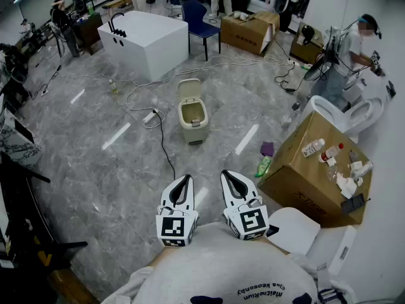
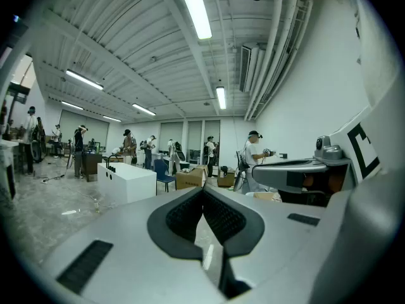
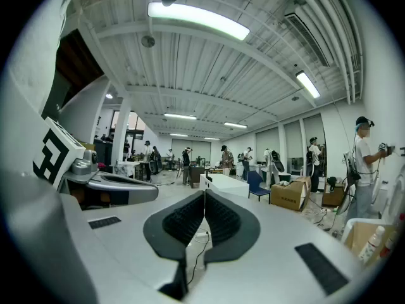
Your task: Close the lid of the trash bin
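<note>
The trash bin (image 1: 192,120) is a small cream one standing open on the grey floor (image 1: 95,163), its lid (image 1: 188,90) tipped upright at the far edge, well ahead of both grippers. Only the head view shows it. There the left gripper (image 1: 187,178) and right gripper (image 1: 225,173) sit side by side close to the person's body, and each has its jaws pressed together on nothing. The gripper views look out level instead, at ceiling lights, distant people, a white box (image 2: 130,181) and a blue chair (image 3: 256,185).
</note>
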`<move>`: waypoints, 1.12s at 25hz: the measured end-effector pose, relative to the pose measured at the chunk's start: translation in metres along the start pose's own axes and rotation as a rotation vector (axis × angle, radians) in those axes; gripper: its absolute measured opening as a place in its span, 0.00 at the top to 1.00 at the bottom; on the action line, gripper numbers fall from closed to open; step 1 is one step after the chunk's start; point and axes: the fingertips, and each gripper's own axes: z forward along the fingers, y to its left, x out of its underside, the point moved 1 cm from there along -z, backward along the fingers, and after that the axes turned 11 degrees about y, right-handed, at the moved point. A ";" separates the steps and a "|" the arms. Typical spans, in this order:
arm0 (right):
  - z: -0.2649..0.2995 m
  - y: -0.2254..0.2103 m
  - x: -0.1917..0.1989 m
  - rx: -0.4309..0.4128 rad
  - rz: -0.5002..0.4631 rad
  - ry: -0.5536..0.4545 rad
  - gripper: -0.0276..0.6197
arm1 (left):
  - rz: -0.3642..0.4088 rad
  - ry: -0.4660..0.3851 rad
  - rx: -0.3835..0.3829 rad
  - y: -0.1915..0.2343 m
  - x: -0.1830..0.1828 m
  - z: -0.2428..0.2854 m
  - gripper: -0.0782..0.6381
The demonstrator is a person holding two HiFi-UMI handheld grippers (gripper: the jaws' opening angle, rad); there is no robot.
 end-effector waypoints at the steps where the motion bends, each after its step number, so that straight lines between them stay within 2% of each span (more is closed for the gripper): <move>1: 0.002 0.003 -0.001 0.001 0.003 0.005 0.91 | 0.004 -0.007 0.002 0.002 -0.002 0.000 0.86; 8: 0.015 0.007 -0.019 0.042 -0.013 -0.019 0.91 | 0.053 -0.082 0.003 0.021 -0.028 -0.001 0.86; 16: 0.024 0.012 -0.025 0.069 -0.019 -0.039 0.91 | 0.075 -0.119 0.036 0.032 -0.042 0.000 0.86; 22: 0.044 -0.006 -0.033 0.069 -0.020 -0.057 0.91 | 0.075 -0.130 0.029 0.044 -0.055 0.019 0.86; 28: 0.088 -0.044 -0.040 0.052 -0.009 -0.073 0.91 | 0.071 -0.133 0.013 0.060 -0.062 0.065 0.86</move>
